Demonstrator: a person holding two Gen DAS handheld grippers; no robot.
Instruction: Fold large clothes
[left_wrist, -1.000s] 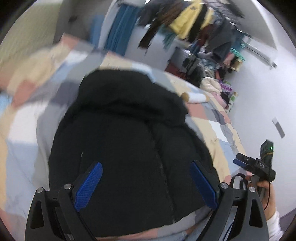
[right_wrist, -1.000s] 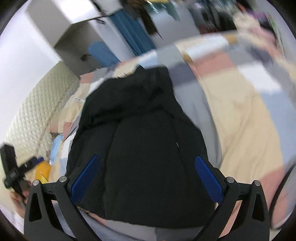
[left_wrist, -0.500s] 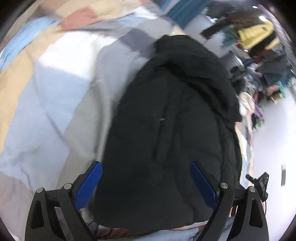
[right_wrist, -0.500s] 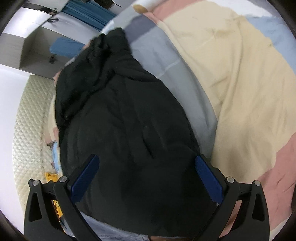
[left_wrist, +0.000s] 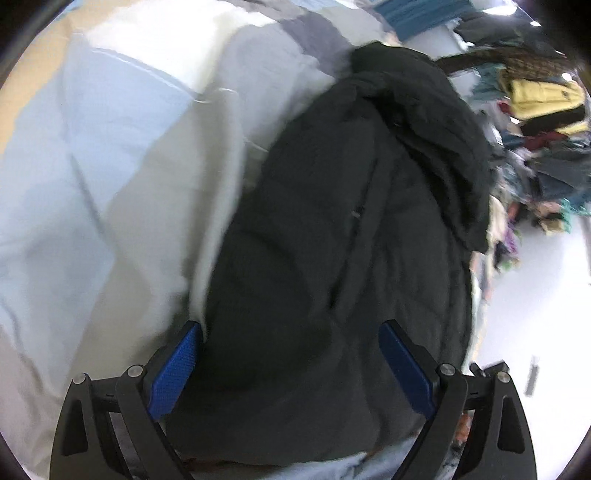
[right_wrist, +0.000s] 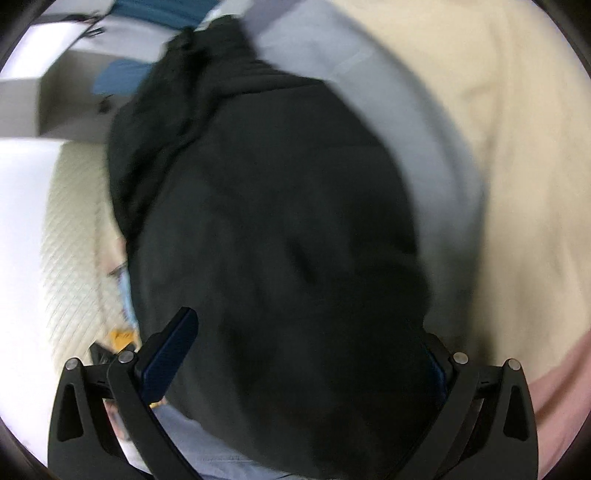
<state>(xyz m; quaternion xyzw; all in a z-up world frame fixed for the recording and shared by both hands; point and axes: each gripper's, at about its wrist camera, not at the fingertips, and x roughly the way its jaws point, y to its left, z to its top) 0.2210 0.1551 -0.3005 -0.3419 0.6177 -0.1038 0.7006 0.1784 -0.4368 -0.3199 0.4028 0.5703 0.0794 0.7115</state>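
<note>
Within the last second you brought both grippers down close over the jacket (left_wrist: 332, 240), which lay along the quilt (left_wrist: 110, 166) with its hood toward the far edge. Your left gripper (left_wrist: 290, 363) and right gripper (right_wrist: 306, 354) were spread wide, holding nothing, likely set for the hem. Blur hid the seams; fabric covered the right gripper's right pad.

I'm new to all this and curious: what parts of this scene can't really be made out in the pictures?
- Right wrist view: the right tongs' right finger pad is mostly hidden behind the black coat.
- Both views: the coat's sleeves are folded out of sight.
- Left wrist view: the clothes pile by the wall is blurred and too small to sort out.
- Left wrist view: the coat's near hem is cut off beneath the left tongs.
</note>
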